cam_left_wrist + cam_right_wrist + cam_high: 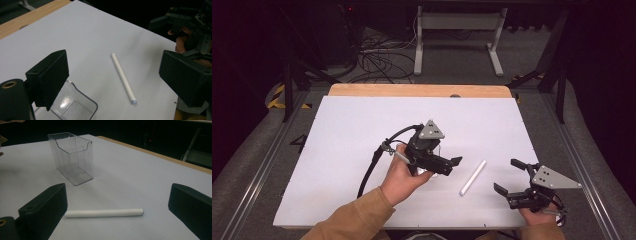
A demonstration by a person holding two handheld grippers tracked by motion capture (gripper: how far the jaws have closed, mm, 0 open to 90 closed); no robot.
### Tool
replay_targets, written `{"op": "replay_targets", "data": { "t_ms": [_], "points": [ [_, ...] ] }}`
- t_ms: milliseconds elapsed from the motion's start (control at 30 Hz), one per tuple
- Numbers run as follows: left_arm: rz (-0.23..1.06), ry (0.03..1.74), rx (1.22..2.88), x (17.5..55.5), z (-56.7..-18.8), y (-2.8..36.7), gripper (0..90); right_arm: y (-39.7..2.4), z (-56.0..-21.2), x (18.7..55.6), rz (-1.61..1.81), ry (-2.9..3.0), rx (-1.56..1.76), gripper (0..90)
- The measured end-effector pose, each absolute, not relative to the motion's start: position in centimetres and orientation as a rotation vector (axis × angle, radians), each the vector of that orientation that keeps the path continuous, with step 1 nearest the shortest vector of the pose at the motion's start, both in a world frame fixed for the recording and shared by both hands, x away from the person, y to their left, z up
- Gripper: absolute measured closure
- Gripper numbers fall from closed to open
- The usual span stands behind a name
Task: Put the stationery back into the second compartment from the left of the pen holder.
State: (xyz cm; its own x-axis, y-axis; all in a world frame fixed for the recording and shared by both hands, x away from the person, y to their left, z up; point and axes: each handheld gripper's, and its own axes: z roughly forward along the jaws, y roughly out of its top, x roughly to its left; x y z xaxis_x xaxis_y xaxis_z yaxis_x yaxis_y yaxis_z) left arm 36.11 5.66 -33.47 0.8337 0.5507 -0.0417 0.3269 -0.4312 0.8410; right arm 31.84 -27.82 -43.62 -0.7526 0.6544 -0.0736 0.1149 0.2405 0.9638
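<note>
white stick (103, 213) lies crosswise between the right gripper (512, 177)'s spread jaws, nearer it than the left gripper (447, 165), also spread, empty.

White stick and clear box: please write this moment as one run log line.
left tongs: open, over clear box | right tongs: open, empty | white stick: flat on table, between tongs, untouched

- No readable text, labels, brand names or nos. in any view.
- White pen (473, 177) on the tabletop (362, 130): plain, no print visible.
- Clear plastic box (72, 157): no label or marking.
- Grey plates on both grippers: blank, just screw holes.
- Floor by tabletop's far-left corner: yellow/black hazard-stripe tape (276, 96), a marking w/o words.
</note>
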Motion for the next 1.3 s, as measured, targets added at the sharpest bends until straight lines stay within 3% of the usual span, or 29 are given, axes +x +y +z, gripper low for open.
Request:
{"op": "replay_targets", "data": {
  "t_ms": [233,733,1000,1300],
  "points": [
    [0.336,0.672,2.061,36.3,-34.2,3.9,9.5,-27.9,-43.6,31.8,1.529,2.053,0.709,3.3],
    [0.286,0.726,2.052,37.1,-35.9,1.4,10.5,-28.2,-43.2,31.6,1.529,2.043,0.731,3.3],
    [0.374,0.669,2.111,36.8,-37.0,0.3,14.5,-28.3,-43.2,31.5,1.536,2.037,0.724,3.3],
    [0.304,0.715,2.122,37.4,-37.5,-0.4,16.1,-28.3,-43.2,31.4,1.532,2.039,0.723,3.3]
  ]
}}
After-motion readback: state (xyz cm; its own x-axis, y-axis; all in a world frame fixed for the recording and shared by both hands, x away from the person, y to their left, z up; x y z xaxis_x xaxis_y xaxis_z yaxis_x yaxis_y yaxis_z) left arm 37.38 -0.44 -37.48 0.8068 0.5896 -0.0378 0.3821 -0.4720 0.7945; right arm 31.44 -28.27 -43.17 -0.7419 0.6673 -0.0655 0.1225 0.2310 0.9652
